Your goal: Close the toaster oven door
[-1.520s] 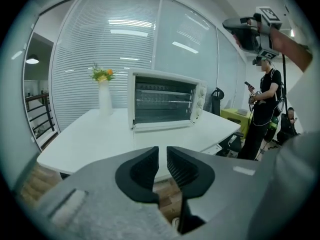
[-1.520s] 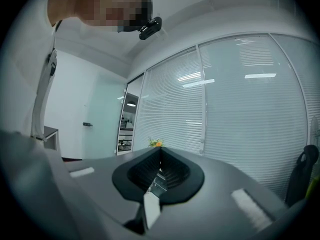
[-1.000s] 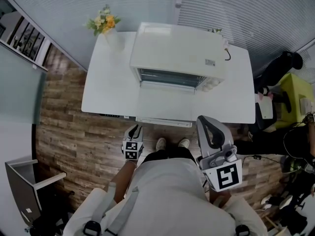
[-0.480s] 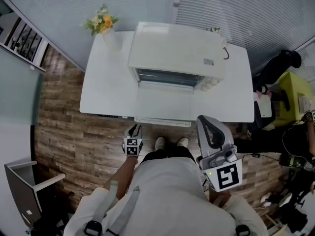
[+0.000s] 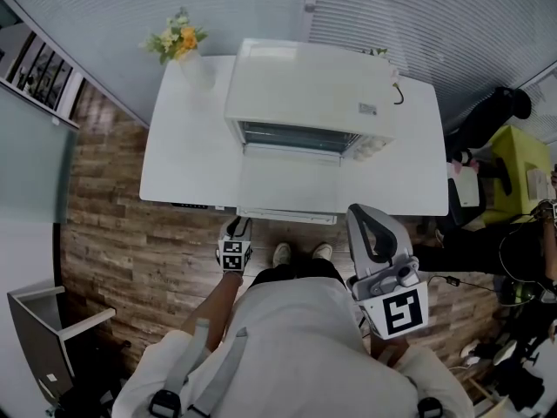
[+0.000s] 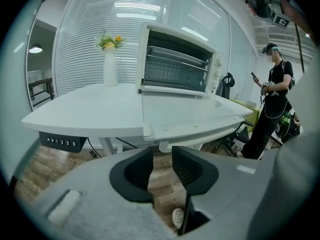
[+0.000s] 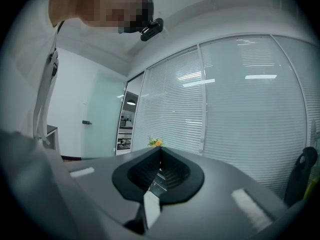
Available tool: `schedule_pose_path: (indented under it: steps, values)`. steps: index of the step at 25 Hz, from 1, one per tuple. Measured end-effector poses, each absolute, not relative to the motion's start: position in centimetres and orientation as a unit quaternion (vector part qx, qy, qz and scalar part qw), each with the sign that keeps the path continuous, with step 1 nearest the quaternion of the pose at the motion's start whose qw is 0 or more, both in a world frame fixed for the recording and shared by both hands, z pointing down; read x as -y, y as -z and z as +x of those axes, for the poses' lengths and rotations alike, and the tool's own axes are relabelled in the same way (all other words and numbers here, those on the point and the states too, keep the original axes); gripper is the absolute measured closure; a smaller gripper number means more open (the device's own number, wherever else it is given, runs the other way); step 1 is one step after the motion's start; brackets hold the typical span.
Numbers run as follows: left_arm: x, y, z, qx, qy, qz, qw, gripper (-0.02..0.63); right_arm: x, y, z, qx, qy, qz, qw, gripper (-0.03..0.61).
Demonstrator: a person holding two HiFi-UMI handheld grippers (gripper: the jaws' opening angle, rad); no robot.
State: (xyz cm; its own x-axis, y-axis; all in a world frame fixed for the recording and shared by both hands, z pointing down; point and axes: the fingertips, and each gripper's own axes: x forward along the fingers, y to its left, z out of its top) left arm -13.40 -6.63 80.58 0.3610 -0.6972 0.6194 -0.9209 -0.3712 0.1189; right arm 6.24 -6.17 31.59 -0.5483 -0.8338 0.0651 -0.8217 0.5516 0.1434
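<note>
Right tool [image 7: 160, 151], jaws together, largely screens the toaster oven [image 5: 313, 94] from its camera.

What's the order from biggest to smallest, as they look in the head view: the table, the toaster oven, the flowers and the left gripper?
1. table
2. toaster oven
3. flowers and left gripper: about alike, and the gripper is nearer the camera, so unranked.

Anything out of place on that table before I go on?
Only the toaster oven door: it lies folded down flat, reaching the front edge of the table. The vase stands upright, and nothing is spilled.
</note>
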Motion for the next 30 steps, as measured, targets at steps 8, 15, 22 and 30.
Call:
schedule_pose_path:
  steps: [8, 15, 22, 30]
  values:
    - [7.2, -79.5, -13.3, 0.517, -0.221, 0.793, 0.236, 0.491, 6.0, -31.4, 5.9, 0.879, 0.034, 0.473, 0.060, 0.572]
    - [7.1, -78.6, -13.4, 0.523, -0.206, 0.791, 0.241, 0.491, 6.1, -31.4, 5.8, 0.879, 0.034, 0.473, 0.057, 0.572]
    - [7.2, -76.5, -13.2, 0.524, -0.190, 0.796, 0.238, 0.492, 6.2, -31.1, 5.5, 0.880, 0.035, 0.471, 0.052, 0.574]
    - [7.5, -74.2, -13.3, 0.536, -0.170, 0.798, 0.217, 0.494, 6.4, -31.2, 5.6, 0.880, 0.031, 0.471, 0.052, 0.572]
